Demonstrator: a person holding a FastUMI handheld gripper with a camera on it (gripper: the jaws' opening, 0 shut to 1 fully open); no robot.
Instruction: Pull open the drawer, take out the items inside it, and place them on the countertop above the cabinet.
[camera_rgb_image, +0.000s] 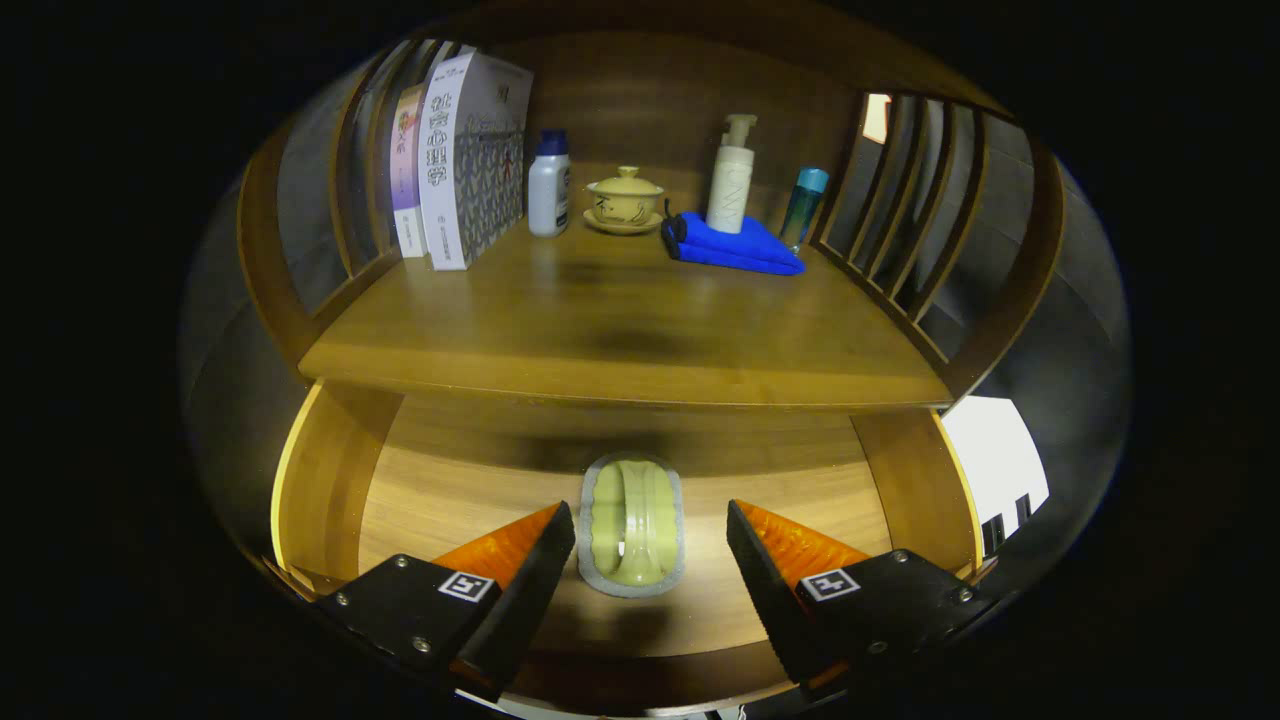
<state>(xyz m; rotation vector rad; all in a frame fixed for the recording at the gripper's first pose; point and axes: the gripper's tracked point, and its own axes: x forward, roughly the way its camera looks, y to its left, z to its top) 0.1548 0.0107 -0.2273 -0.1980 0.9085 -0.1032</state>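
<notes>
The wooden drawer (330, 490) stands pulled open below the countertop (620, 330). On the drawer's floor lies a pale green cup (632, 520) on its side, handle up, ringed by a grey rim. My gripper (650, 560) hangs open over the drawer, its orange-and-black fingers (530, 560) on either side of the cup, neither touching it. The cup sits between the fingertips and slightly ahead of them.
At the back of the countertop stand books (460, 160), a white bottle with a blue cap (549, 185), a yellow lidded teacup on a saucer (624, 200), a pump bottle (731, 175) on a folded blue cloth (735, 248), and a teal bottle (803, 205). Slatted wooden sides flank the shelf.
</notes>
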